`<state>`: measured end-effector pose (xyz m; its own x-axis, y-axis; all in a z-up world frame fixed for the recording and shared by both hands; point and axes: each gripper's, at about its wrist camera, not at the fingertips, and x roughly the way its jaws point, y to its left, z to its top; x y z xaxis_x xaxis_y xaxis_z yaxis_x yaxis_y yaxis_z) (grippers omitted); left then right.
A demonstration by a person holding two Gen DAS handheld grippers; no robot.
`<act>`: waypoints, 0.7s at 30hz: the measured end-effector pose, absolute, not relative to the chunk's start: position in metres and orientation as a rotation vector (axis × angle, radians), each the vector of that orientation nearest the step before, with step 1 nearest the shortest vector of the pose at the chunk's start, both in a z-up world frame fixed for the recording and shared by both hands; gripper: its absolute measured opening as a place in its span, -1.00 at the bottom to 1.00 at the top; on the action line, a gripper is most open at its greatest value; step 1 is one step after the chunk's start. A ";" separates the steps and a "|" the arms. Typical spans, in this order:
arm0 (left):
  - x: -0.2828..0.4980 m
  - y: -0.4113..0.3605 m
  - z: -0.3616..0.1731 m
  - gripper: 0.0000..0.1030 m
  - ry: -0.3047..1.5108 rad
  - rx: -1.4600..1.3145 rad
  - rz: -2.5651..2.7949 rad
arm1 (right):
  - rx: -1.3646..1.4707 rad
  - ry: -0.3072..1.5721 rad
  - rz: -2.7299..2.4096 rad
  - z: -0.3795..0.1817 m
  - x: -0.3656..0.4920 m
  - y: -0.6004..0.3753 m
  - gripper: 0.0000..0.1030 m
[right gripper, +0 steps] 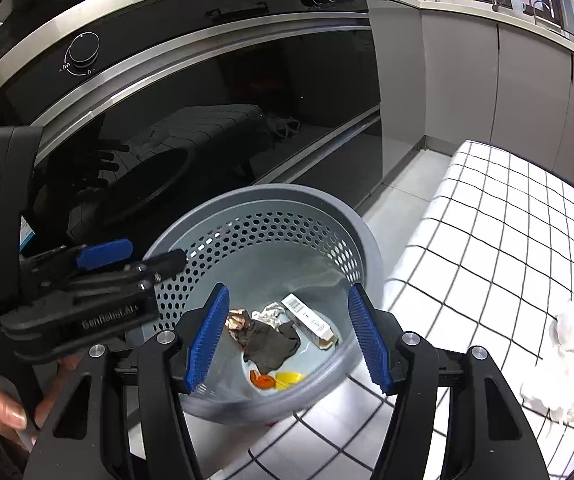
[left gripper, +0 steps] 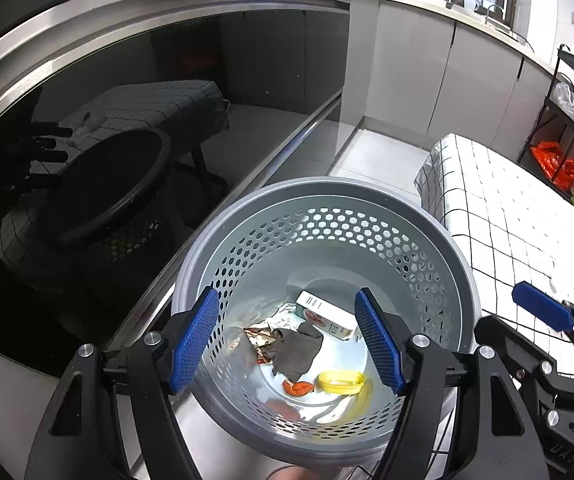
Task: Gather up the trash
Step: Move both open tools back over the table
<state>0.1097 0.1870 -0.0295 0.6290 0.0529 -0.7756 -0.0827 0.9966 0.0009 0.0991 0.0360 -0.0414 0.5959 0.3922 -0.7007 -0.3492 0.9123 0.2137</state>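
Trash lies in the bottom of the grey perforated wastebasket [left gripper: 327,216]: a small carton [left gripper: 325,314], a dark rag [left gripper: 297,346], a yellow lid [left gripper: 341,382]. Only the right wrist view shows crumpled white tissue [right gripper: 567,340] on the checked tablecloth [right gripper: 507,220]. The left gripper [left gripper: 287,340] and the right gripper [right gripper: 287,338] hover above the basket, jaws apart, empty.

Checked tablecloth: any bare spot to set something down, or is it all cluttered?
Mostly bare: the checked tablecloth is free from the bin side to its far edge. Crowded only at its near right, where crumpled white tissue lies. Bin floor is littered.
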 end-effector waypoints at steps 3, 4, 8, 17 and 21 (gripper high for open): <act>0.106 0.185 -0.027 0.36 0.877 -0.036 0.074 | 0.061 0.831 0.404 -0.044 0.087 0.025 0.15; 0.104 0.185 -0.026 0.37 0.871 -0.035 0.073 | 0.061 0.832 0.392 -0.045 0.082 0.020 0.15; 0.097 0.178 -0.020 0.45 0.839 -0.017 0.068 | 0.058 0.831 0.348 -0.048 0.060 -0.003 0.15; 0.075 0.143 -0.008 0.55 0.823 0.002 0.034 | 0.058 0.804 0.236 -0.025 0.019 -0.079 0.20; 0.066 0.120 -0.002 0.55 0.811 0.043 0.015 | 0.049 0.755 0.190 -0.004 0.009 -0.118 0.25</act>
